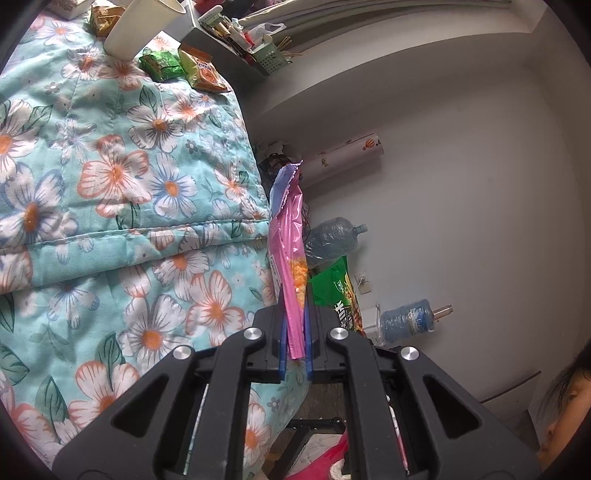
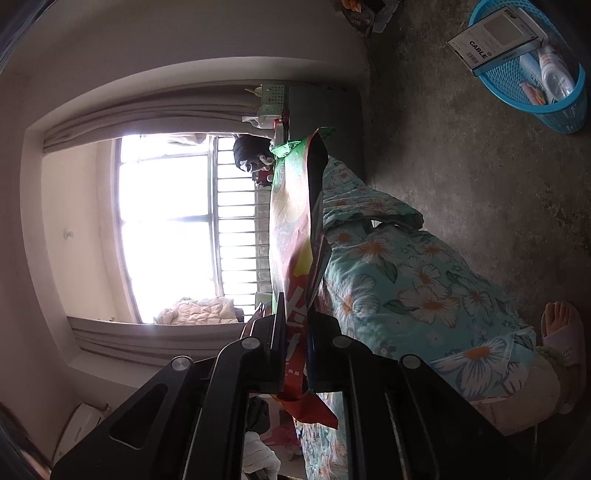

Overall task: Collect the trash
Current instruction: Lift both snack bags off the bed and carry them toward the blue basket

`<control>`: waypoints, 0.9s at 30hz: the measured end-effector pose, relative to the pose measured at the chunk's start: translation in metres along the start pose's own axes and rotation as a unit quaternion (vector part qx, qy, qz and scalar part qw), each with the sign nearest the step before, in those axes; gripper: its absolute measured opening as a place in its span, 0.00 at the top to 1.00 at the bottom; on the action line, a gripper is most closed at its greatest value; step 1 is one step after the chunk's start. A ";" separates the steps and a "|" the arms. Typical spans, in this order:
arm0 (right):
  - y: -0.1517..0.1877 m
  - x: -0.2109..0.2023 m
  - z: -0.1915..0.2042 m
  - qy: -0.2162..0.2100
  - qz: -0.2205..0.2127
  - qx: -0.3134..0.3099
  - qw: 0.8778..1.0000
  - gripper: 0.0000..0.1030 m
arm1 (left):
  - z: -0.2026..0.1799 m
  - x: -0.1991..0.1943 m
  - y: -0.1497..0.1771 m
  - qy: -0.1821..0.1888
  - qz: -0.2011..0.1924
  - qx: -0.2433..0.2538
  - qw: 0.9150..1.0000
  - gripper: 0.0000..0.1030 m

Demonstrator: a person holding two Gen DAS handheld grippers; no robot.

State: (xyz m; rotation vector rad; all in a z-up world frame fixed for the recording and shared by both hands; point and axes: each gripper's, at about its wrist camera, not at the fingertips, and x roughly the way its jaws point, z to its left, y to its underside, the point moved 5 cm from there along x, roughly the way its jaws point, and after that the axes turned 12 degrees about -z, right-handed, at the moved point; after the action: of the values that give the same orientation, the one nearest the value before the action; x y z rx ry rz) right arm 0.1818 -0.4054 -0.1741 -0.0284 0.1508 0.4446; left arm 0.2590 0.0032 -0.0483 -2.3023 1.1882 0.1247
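Note:
My left gripper (image 1: 295,314) is shut on a pink snack wrapper (image 1: 290,236), held off the edge of the floral quilt (image 1: 110,177). On the quilt's far end lie a green packet (image 1: 162,64), an orange-green packet (image 1: 201,68), a gold wrapper (image 1: 105,18) and a white paper cup (image 1: 142,27). My right gripper (image 2: 297,310) is shut on a large red and green snack bag (image 2: 291,221), held beside the quilt (image 2: 406,280). A blue mesh basket (image 2: 554,107) holding a cable box and a bottle stands on the floor at the far right.
A green bag (image 1: 334,284) and two water jugs (image 1: 406,319) sit on the floor by the wall. A person's face (image 1: 565,410) is at the lower right. A sandalled foot (image 2: 565,336) stands by the quilt. A bright barred window (image 2: 177,225) fills the left.

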 end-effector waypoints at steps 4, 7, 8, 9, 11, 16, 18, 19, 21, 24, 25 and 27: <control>-0.008 -0.010 0.001 -0.001 -0.019 -0.004 1.000 0.92 | -0.005 0.001 -0.002 0.000 -0.004 0.008 1.000 0.95; -0.016 -0.020 0.001 -0.002 -0.036 -0.008 0.999 0.92 | -0.009 0.004 -0.001 -0.001 -0.004 0.015 1.000 0.95; -0.018 -0.023 0.001 -0.002 -0.042 -0.009 0.999 0.92 | -0.010 0.006 0.000 -0.001 -0.004 0.017 1.000 0.95; -0.024 -0.027 0.002 -0.001 -0.049 -0.010 0.999 0.92 | -0.011 0.007 0.000 -0.001 -0.003 0.018 1.000 0.95; -0.030 -0.035 0.001 0.001 -0.063 -0.013 0.998 0.92 | -0.014 0.010 0.002 0.000 -0.002 0.021 1.000 0.95; -0.053 -0.064 0.001 0.026 -0.112 -0.033 0.993 0.92 | -0.021 0.018 0.004 -0.001 -0.002 0.036 0.999 0.95; -0.066 -0.081 0.000 0.041 -0.140 -0.044 0.988 0.92 | -0.022 0.020 0.005 -0.001 -0.002 0.040 0.999 0.95; -0.073 -0.089 0.000 0.049 -0.154 -0.050 0.986 0.92 | -0.024 0.021 0.005 -0.001 -0.002 0.041 0.999 0.95; -0.087 -0.106 0.001 0.068 -0.184 -0.063 0.979 0.92 | -0.027 0.023 0.006 0.002 -0.002 0.046 0.999 0.95; -0.110 -0.130 0.002 0.116 -0.229 -0.094 0.962 0.92 | -0.037 0.027 0.007 0.010 -0.005 0.061 0.998 0.95; -0.116 -0.135 0.003 0.131 -0.241 -0.103 0.956 0.92 | -0.041 0.029 0.007 0.013 -0.006 0.068 0.998 0.95; -0.127 -0.142 0.005 0.170 -0.265 -0.126 0.941 0.92 | -0.049 0.034 0.007 0.017 -0.007 0.086 0.996 0.95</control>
State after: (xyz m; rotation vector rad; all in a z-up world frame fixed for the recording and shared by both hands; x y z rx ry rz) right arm 0.1108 -0.5801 -0.1481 -0.3922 0.4137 -0.0882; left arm 0.2658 -0.0494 -0.0207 -2.1687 1.1530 -0.0222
